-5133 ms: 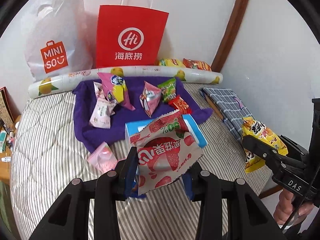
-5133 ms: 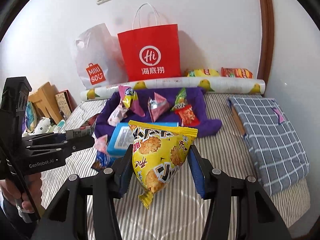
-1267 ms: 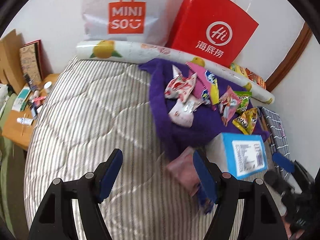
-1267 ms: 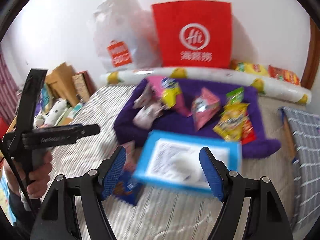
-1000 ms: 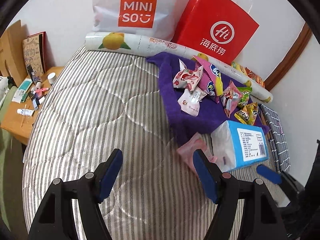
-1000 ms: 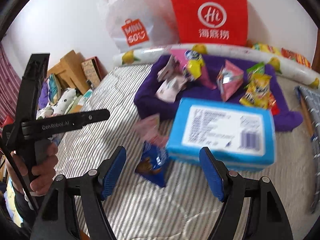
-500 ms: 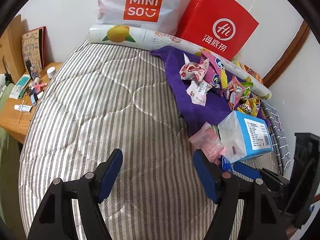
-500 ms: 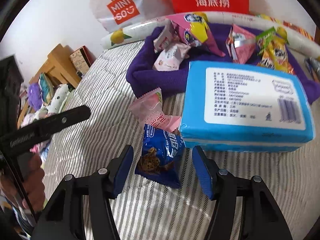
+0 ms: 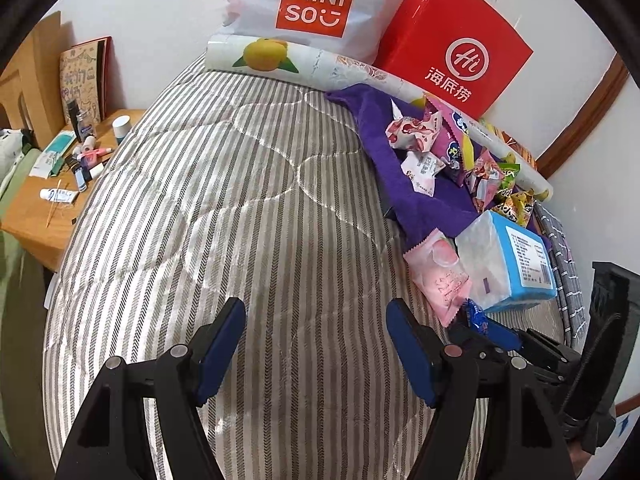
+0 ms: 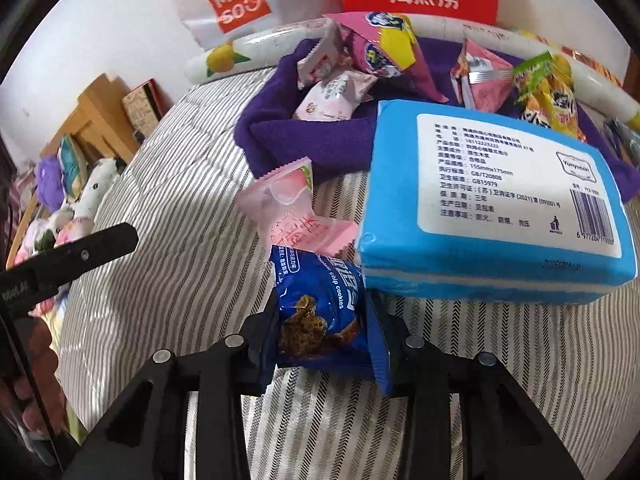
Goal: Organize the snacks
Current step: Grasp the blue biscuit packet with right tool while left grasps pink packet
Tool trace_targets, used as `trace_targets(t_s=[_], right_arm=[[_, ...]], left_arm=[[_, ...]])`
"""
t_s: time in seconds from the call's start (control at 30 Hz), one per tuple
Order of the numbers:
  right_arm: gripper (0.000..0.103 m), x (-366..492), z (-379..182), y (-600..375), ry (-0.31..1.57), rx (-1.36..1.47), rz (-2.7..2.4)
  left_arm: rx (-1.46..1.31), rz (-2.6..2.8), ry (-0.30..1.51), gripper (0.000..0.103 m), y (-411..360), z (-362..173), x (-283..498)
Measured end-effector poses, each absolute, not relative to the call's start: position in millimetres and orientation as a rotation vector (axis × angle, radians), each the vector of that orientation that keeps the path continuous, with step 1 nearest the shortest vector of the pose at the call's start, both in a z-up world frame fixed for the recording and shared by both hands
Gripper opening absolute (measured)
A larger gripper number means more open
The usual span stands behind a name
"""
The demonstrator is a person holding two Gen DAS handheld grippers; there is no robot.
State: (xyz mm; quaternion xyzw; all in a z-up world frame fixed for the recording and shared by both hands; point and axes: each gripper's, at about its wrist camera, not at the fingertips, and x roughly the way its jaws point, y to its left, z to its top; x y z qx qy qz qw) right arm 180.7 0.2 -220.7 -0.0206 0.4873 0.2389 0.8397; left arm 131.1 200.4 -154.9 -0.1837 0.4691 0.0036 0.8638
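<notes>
My right gripper (image 10: 320,344) is shut on a blue chocolate chip cookie packet (image 10: 320,304) that lies on the striped bed (image 10: 180,248), beside a pink snack packet (image 10: 292,212) and a blue tissue pack (image 10: 492,208). Several snack packets (image 10: 376,48) lie on a purple towel (image 10: 304,140) behind. My left gripper (image 9: 316,344) is open and empty over bare striped bed (image 9: 240,200). In the left wrist view the pink packet (image 9: 440,276), the tissue pack (image 9: 516,260), the purple towel (image 9: 412,196) and the right gripper (image 9: 492,328) sit at the right.
A white MINISO bag (image 9: 316,4) and a red paper bag (image 9: 452,44) stand against the wall behind a rolled lemon-print mat (image 9: 304,60). A wooden bedside table (image 9: 52,184) with small items is at the left. A grey checked cloth (image 9: 564,252) lies at the right edge.
My right gripper has moved down onto the blue cookie packet and closed on it. My left gripper has stayed open and swung a little further left over the bed.
</notes>
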Motion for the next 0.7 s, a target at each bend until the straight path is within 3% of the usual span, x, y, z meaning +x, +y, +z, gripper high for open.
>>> trace_targets(t_s=[0.37, 0.7], right_arm=[[0.037, 138.3, -193.8, -41.6, 0.907, -0.095, 0.565], [0.038, 132.5, -185.4, -137.8, 0.823, -0.114, 0.336]], left_arm=[[-0.382, -0.063, 0.983, 0.071, 157.8, -152.7, 140.9], [-0.47, -0.105, 0.999, 0.071, 117.9, -160.2, 174.9]])
